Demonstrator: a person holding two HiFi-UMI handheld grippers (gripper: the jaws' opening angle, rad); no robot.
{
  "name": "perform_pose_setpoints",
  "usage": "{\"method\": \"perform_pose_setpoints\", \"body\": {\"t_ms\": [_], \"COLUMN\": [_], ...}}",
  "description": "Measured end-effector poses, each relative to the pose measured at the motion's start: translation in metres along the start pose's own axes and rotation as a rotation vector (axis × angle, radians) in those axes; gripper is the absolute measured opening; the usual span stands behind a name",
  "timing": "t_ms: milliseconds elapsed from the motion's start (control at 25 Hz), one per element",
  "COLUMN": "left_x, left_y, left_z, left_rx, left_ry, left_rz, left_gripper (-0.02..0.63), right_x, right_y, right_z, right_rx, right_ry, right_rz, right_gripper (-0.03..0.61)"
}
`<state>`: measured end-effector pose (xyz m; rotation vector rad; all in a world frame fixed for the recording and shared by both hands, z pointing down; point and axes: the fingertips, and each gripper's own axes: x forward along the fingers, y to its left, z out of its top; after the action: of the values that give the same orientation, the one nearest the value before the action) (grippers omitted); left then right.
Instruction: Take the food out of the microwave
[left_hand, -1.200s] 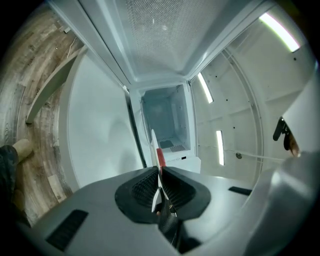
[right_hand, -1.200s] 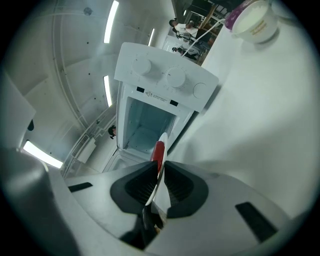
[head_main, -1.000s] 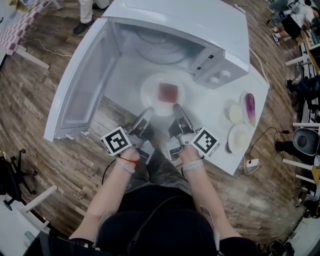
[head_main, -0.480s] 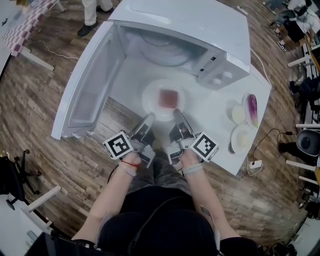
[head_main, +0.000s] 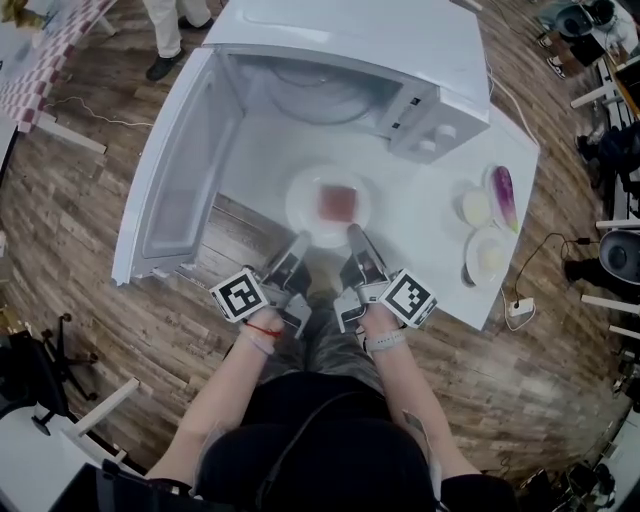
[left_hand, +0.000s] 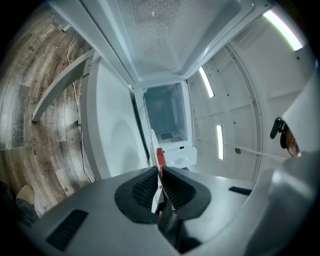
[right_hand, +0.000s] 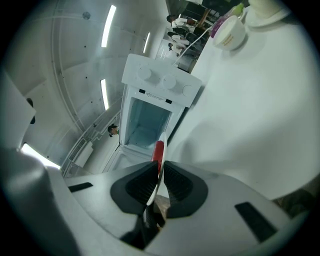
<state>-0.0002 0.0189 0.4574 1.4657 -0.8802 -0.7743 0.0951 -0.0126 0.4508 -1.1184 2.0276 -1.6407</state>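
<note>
- Wooden floor (head_main: 80, 240) surrounds the white table (head_main: 425, 235); the microwave (head_main: 350, 50) stands on it, its door (head_main: 185, 170) open to the left.
- Left gripper (head_main: 298, 243) and right gripper (head_main: 352, 236) each clamp the near rim of the plate (head_main: 302, 195), which is already outside the cavity.
- Risk: both grips sit on one edge. If one hand sinks, the plate may tilt and the red food (head_main: 338, 200) may slide off.
- Count: one microwave, one plate, one piece of red food, two grippers, two small white dishes (head_main: 475, 208), one eggplant (head_main: 503, 192).
</note>
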Motion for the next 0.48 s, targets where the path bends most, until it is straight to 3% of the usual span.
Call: {"method": "perform_pose_setpoints", "body": {"t_ms": [480], "left_x": [-0.009], "left_y": [0.017], "left_z": [-0.023], "left_rx": [0.027], "left_ry": [0.113], "left_rz": [0.023], "left_gripper": [0.032], "right_x": [-0.026], "right_y": [-0.02], "right_z": [-0.012], "right_rx": [0.033], "right_ry": [-0.049], "right_rz": [-0.058], "right_gripper": [0.051]}}
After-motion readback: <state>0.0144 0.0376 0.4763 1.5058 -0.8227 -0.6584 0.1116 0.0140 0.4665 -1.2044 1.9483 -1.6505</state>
